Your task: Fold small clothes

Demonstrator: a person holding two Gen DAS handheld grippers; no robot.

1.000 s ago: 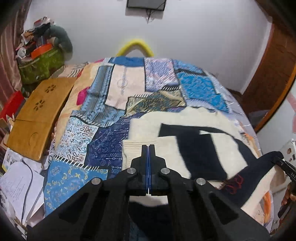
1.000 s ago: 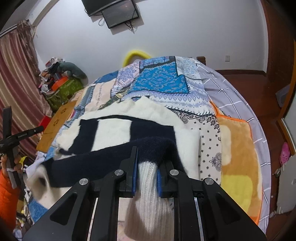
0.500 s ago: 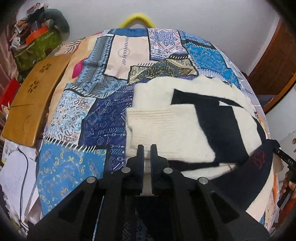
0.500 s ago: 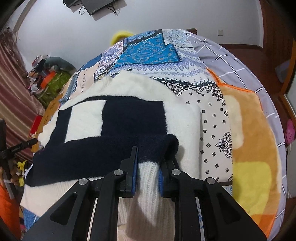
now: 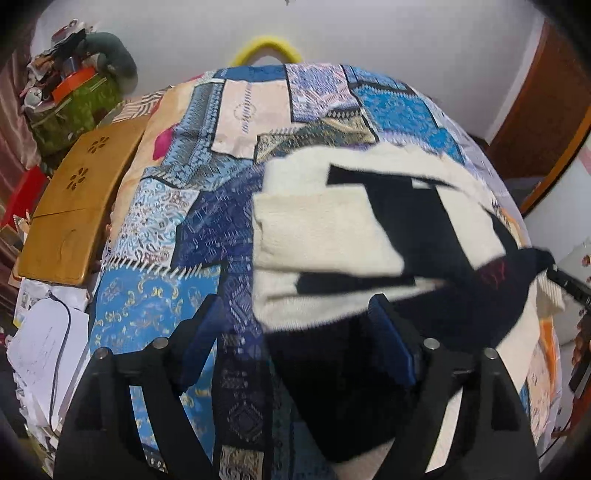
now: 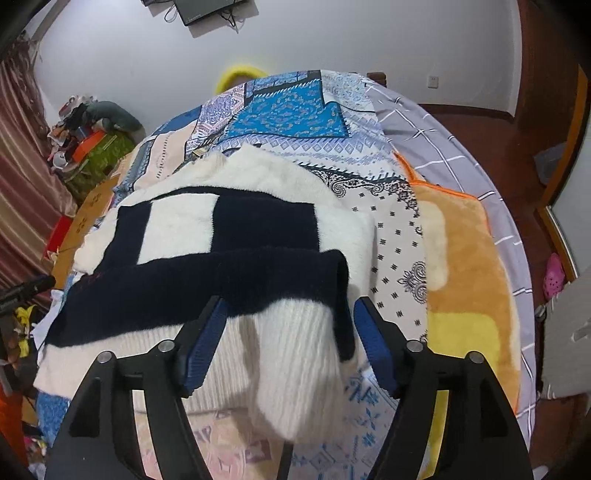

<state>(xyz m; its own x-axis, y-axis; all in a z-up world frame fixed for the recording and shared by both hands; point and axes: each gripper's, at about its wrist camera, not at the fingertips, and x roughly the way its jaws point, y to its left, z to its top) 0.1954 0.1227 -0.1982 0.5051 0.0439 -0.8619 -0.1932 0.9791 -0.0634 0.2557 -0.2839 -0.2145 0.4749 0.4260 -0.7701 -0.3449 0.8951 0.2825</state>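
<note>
Looking through the left wrist camera, we see a wooden lap desk [image 5: 70,218] and loose papers [image 5: 40,350] beside the bed, which the right wrist view barely catches; that view instead shows a wall-mounted screen [image 6: 207,9], a fuzzy orange blanket [image 6: 461,266] and a grey checked sheet [image 6: 443,147].

Our left gripper [image 5: 295,347] has just been opening, and its jaws now stand wide, with the sweater's dark edge loose between them and gripped by neither pad. Our right gripper [image 6: 288,343] has likewise just been opening; the ribbed cream cuff lies between its spread pads, released.

Our sweater [image 6: 258,221], cream with navy blocks and fluffy, lies folded on the patchwork bedspread [image 5: 155,229], a navy sleeve laid across it.
</note>
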